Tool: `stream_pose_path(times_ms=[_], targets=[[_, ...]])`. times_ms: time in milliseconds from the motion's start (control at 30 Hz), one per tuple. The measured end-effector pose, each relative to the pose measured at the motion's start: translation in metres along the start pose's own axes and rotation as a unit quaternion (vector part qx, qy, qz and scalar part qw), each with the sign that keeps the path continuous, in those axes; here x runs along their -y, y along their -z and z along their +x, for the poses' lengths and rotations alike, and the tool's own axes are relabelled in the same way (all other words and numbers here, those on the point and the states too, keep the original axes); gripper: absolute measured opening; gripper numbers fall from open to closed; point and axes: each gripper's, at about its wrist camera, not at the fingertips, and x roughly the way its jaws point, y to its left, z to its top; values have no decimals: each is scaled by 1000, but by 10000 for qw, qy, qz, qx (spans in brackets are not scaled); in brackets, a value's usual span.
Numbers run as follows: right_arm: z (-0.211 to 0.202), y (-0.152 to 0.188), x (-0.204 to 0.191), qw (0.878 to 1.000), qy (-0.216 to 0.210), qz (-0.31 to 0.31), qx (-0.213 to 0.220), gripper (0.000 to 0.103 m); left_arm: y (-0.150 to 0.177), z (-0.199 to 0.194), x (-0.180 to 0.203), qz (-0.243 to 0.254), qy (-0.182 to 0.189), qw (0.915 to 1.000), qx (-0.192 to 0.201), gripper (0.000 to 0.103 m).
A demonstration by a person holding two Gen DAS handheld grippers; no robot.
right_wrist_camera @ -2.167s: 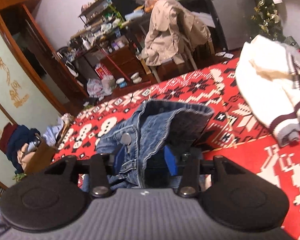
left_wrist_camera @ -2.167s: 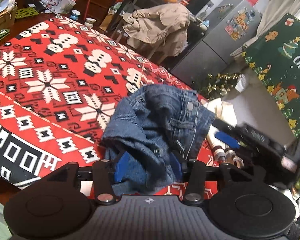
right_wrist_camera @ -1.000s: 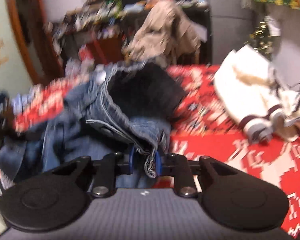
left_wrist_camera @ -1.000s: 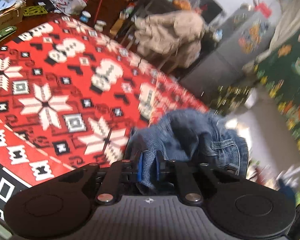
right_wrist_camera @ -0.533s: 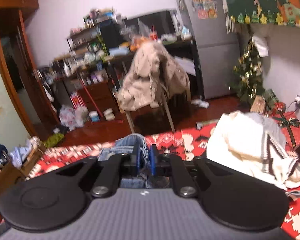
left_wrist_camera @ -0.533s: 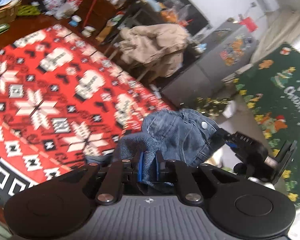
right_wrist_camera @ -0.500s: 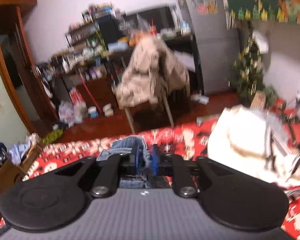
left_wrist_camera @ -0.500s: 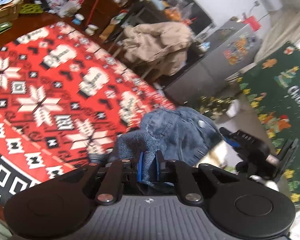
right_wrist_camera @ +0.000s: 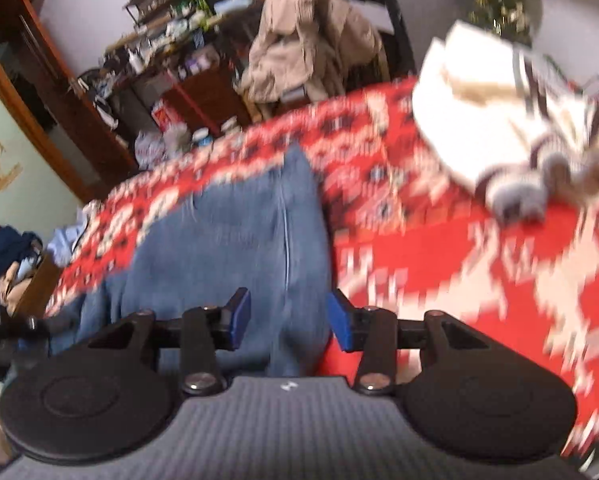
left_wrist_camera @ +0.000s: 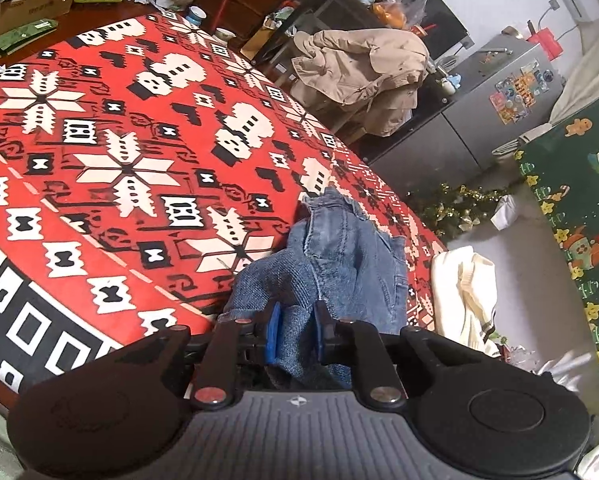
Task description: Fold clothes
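Denim jeans (left_wrist_camera: 339, 256) lie bunched on the red patterned blanket (left_wrist_camera: 111, 152), near its edge closest to me. In the left wrist view a fold of the denim runs up between my left claw's (left_wrist_camera: 293, 332) blue pads (left_wrist_camera: 273, 330); the pads sit close against the cloth on both sides, so I read this claw as clamped on the jeans.

Right wrist view is motion-blurred. There the jeans (right_wrist_camera: 235, 240) spread flat on the blanket (right_wrist_camera: 439, 260), a seam running away from me. My right claw (right_wrist_camera: 287, 318) hangs just over the near end of the denim, its blue pads (right_wrist_camera: 237, 314) set wide apart, the cloth passing beneath the gap and nothing pinched.

Beyond the jeans, a cream sweater (right_wrist_camera: 487, 120) lies toward the blanket's far right corner, apart from the denim. A beige coat (left_wrist_camera: 363, 76) hangs over a chair past the far edge.
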Motion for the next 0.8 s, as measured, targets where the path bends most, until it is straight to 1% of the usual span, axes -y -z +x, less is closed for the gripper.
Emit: stream_pose_path(times_ms=[100, 167, 267, 300, 333, 467, 533, 567, 600, 633, 667, 800], targets=[[2, 27, 3, 9997, -32, 157, -209, 47, 2, 1, -2, -31, -12, 10000, -29, 17], [2, 37, 1, 9994, -49, 204, -262, 47, 2, 1, -3, -49, -18, 10000, -38, 17], [9, 45, -5, 9994, -53, 135, -312, 43, 3, 2, -4, -82, -34, 9999, -54, 17], [12, 47, -6, 9994, -13, 108, -336, 36, 4, 2, -4, -90, -23, 9999, -56, 17], [14, 48, -7, 9993, 26, 80, -360, 33, 4, 1, -4, -98, -11, 9999, -57, 18], [21, 53, -13, 9991, 108, 21, -410, 33, 6, 2, -3, -114, 17, 9999, -75, 20], [23, 54, -20, 9990, 179, -129, -383, 33, 8, 3, -2, -108, 14, 9999, -88, 21], [23, 54, -23, 9989, 216, -186, -366, 30, 9, 4, -1, -88, 1, 9999, -93, 21], [24, 54, -25, 9986, 295, -271, -350, 13, 10, 4, -1, -68, -12, 9999, -97, 20], [24, 54, -28, 9981, 373, -355, -332, 1, 10, 4, 0, -37, -29, 10000, -88, 20], [22, 53, -29, 9978, 436, -403, -281, 1, 10, 4, 1, 11, -35, 10000, -89, 20], [-2, 39, -23, 9990, 373, -228, 91, 0, 9, -1, 10, 245, -43, 9997, -24, 18]])
